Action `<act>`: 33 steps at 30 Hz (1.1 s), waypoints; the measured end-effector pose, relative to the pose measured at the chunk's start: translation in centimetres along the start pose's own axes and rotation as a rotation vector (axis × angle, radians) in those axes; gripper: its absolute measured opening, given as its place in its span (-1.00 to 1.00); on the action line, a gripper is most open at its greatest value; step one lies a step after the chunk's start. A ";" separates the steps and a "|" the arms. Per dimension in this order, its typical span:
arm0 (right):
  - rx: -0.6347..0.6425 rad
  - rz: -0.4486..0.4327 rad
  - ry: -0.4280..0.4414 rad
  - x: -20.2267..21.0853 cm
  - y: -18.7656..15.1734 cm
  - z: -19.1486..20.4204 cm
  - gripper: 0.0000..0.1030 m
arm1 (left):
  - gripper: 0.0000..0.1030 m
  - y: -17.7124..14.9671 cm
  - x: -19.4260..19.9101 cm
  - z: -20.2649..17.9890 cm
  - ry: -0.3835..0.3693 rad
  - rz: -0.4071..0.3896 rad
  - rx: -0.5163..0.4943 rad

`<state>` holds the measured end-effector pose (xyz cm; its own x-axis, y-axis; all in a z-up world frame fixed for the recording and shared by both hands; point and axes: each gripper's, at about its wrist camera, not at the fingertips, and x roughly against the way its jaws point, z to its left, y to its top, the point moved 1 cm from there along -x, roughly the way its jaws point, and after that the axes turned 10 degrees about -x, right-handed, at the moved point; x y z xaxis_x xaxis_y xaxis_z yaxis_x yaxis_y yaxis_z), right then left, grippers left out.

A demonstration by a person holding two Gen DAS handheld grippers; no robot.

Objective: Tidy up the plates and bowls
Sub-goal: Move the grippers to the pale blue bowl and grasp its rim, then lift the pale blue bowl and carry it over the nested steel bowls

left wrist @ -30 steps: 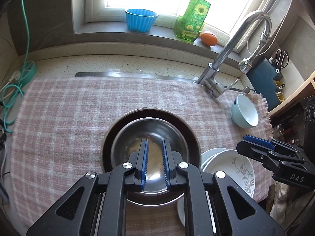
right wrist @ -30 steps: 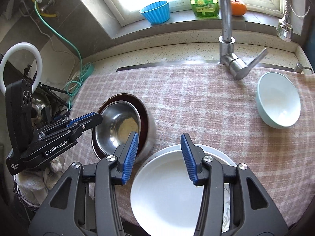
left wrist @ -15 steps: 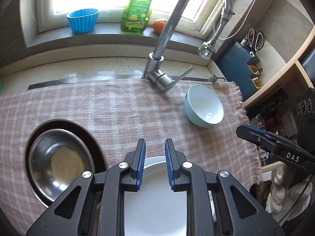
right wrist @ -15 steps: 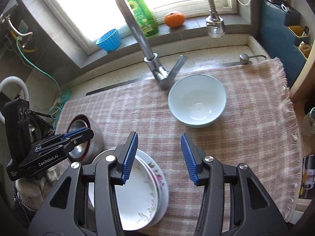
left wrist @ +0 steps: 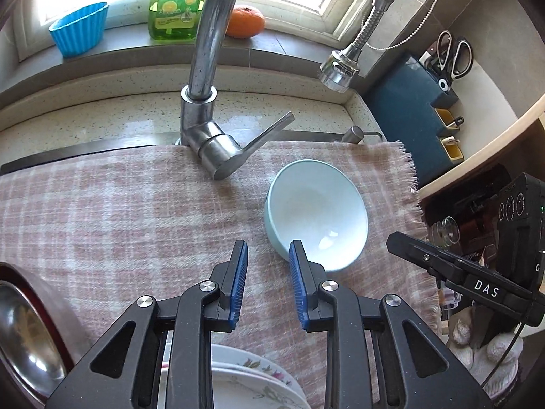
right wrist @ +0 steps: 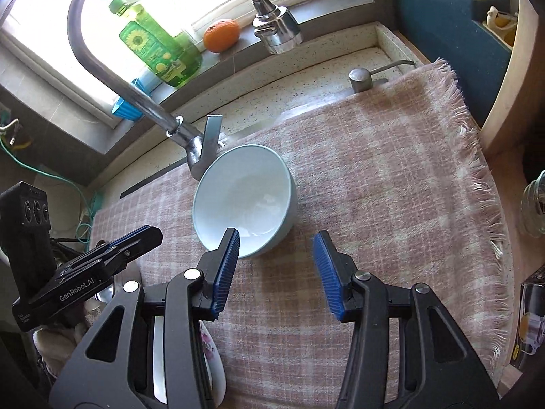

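A pale blue bowl (left wrist: 316, 214) sits upright on the pink checked cloth (left wrist: 119, 218), close to the tap; it also shows in the right wrist view (right wrist: 243, 201). My left gripper (left wrist: 267, 255) is open with a narrow gap and empty, its right pad just before the bowl's near rim. My right gripper (right wrist: 276, 242) is wide open and empty, its left pad at the bowl's near rim. A stack of white floral plates (left wrist: 252, 385) lies under my left gripper. A steel bowl (left wrist: 24, 337) sits inside a dark red bowl at the far left.
The steel tap (left wrist: 204, 95) arches over the cloth, with its spray head (left wrist: 339, 68) hanging at the right. A green bottle (left wrist: 177, 3), an orange (left wrist: 245, 22) and a blue cup (left wrist: 80, 29) stand on the sill. A blue knife block (left wrist: 412, 116) stands at the right.
Both grippers have swung right, from over the steel bowl and plates to the pale blue bowl. The left gripper has opened slightly.
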<state>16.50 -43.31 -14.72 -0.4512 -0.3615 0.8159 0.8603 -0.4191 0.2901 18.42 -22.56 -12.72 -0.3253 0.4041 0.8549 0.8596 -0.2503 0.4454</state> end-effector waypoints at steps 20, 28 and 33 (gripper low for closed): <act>0.028 0.107 -0.021 -5.2 2.0 0.5 -0.70 | -0.71 1.9 -4.8 0.3 0.011 0.071 0.039; 0.065 0.099 -0.084 -5.6 1.9 1.4 -0.70 | -0.78 2.1 -5.4 -0.2 0.025 0.078 0.008; 0.076 0.095 -0.104 -5.3 1.1 2.2 -0.70 | -0.78 2.1 -4.5 -0.1 0.022 0.066 -0.009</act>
<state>20.37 -40.02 -17.65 -0.3433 -0.3063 0.8879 0.9152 -0.3215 0.2429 21.66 -24.97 -15.63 -0.2770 0.3672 0.8880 0.8759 -0.2835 0.3904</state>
